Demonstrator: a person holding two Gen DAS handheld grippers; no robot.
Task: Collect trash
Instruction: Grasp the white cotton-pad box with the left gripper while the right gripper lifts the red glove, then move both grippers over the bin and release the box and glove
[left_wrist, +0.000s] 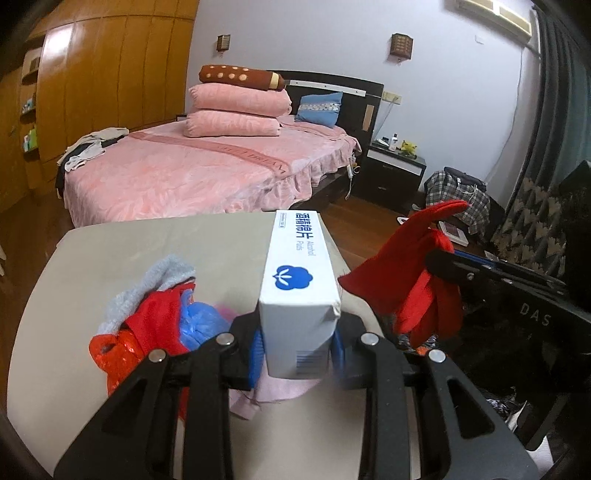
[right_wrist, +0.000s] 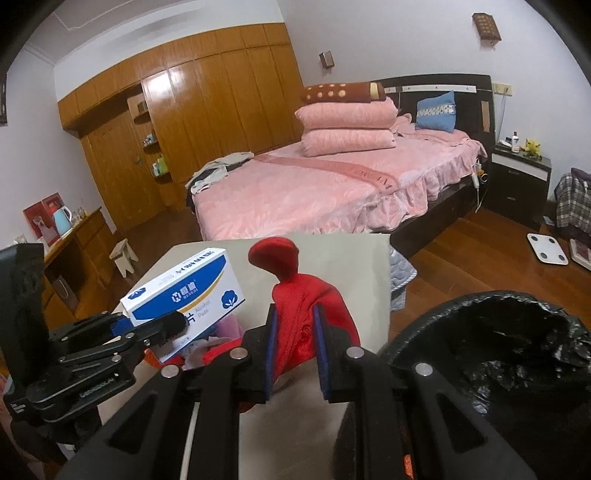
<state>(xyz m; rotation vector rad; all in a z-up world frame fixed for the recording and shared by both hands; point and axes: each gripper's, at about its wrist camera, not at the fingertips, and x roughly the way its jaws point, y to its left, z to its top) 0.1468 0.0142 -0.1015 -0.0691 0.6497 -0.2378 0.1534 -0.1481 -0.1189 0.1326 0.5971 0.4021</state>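
My left gripper (left_wrist: 298, 341) is shut on a white and blue alcohol-pads box (left_wrist: 301, 280), held lengthwise above the beige table (left_wrist: 147, 251). The same box (right_wrist: 184, 288) shows at the left of the right wrist view, in the left gripper (right_wrist: 155, 328). My right gripper (right_wrist: 294, 347) is shut on a red cloth (right_wrist: 299, 295) that sticks up between its blue pads; that cloth (left_wrist: 413, 273) hangs at the right of the left wrist view. A heap of red, blue and grey scraps (left_wrist: 159, 314) lies on the table below the box.
A bin lined with a black bag (right_wrist: 509, 343) stands open at lower right, beside the table. Behind are a pink bed (right_wrist: 332, 184), a wooden wardrobe (right_wrist: 184, 110), a dark nightstand (right_wrist: 521, 181) and a white scale (right_wrist: 546, 248) on the wooden floor.
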